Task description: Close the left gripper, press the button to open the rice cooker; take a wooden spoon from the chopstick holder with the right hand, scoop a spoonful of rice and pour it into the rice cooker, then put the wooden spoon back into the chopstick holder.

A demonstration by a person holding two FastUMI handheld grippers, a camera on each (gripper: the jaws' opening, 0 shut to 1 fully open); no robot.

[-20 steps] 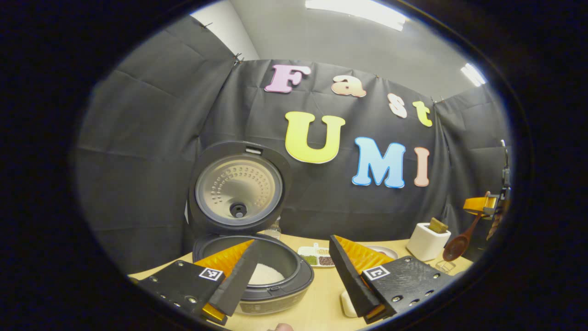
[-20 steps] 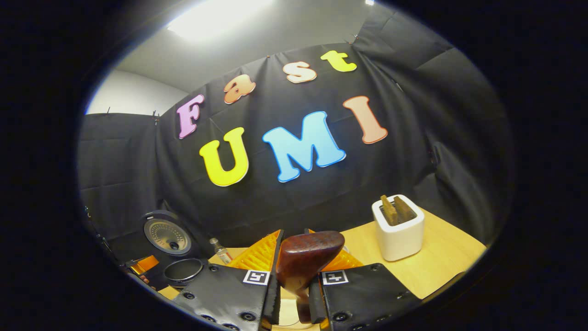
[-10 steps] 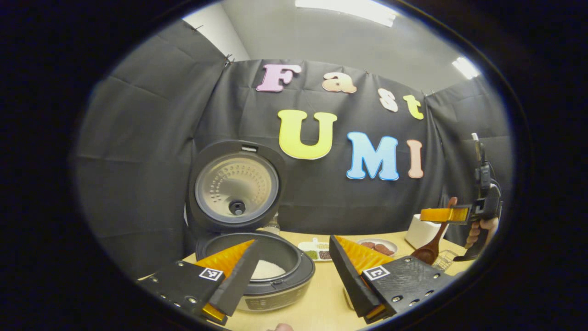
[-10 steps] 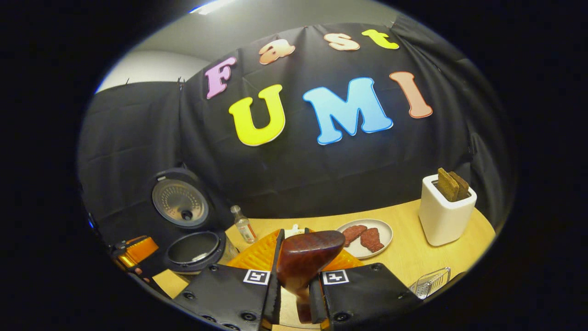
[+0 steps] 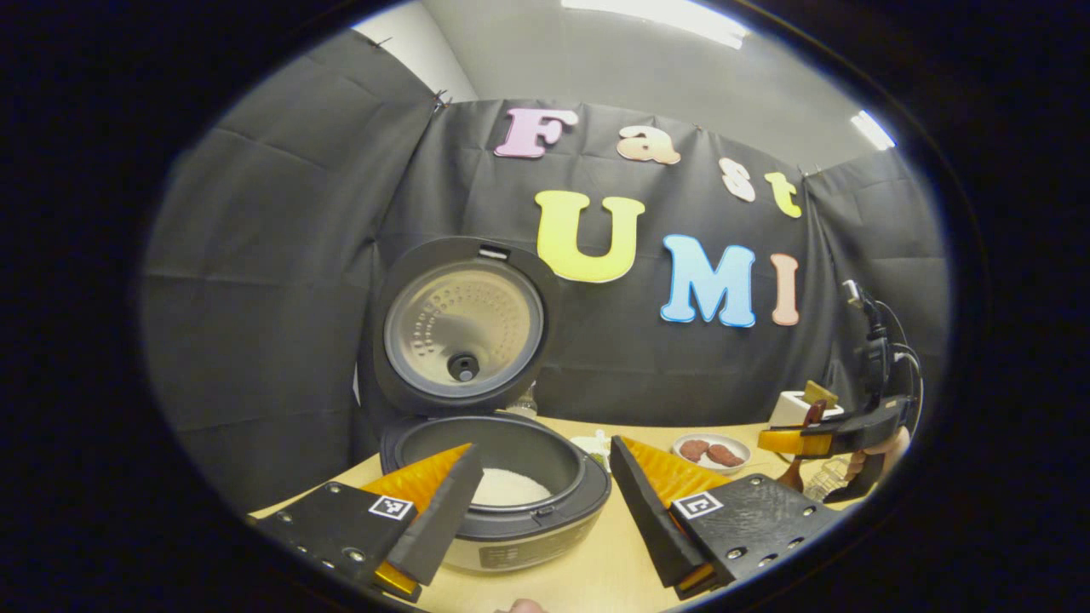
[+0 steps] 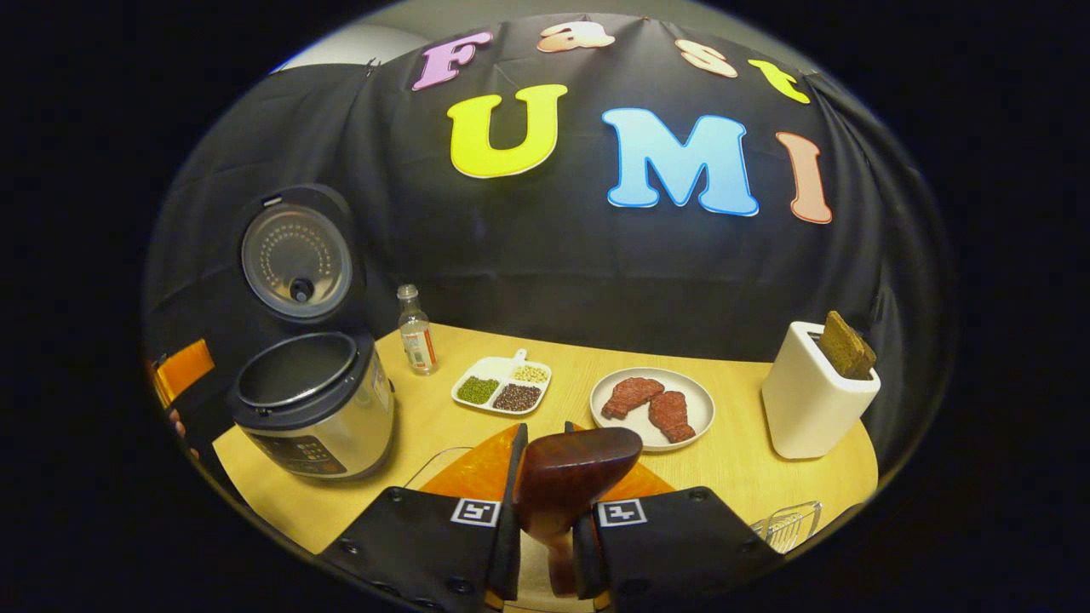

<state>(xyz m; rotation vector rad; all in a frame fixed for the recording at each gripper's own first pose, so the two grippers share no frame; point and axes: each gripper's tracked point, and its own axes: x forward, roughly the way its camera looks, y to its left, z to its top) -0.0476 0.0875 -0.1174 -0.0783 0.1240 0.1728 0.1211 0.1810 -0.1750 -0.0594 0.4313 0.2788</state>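
Wooden table (image 6: pixel 766 477) in a black-draped booth. Nearest, the right gripper (image 6: pixel 545 519) is clamping the wooden spoon (image 6: pixel 570 468) by its handle; stiff and light, it likely handles easily. The left gripper (image 5: pixel 536 502) is gaping beside the open rice cooker (image 6: pixel 311 409). Farther off, a grain tray (image 6: pixel 501 393) and a meat plate (image 6: pixel 651 409) are sitting in the path.

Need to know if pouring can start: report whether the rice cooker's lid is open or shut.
Open. The round dark lid of the silver-and-black rice cooker stands upright, its metal inner plate showing; white rice lies in the pot.
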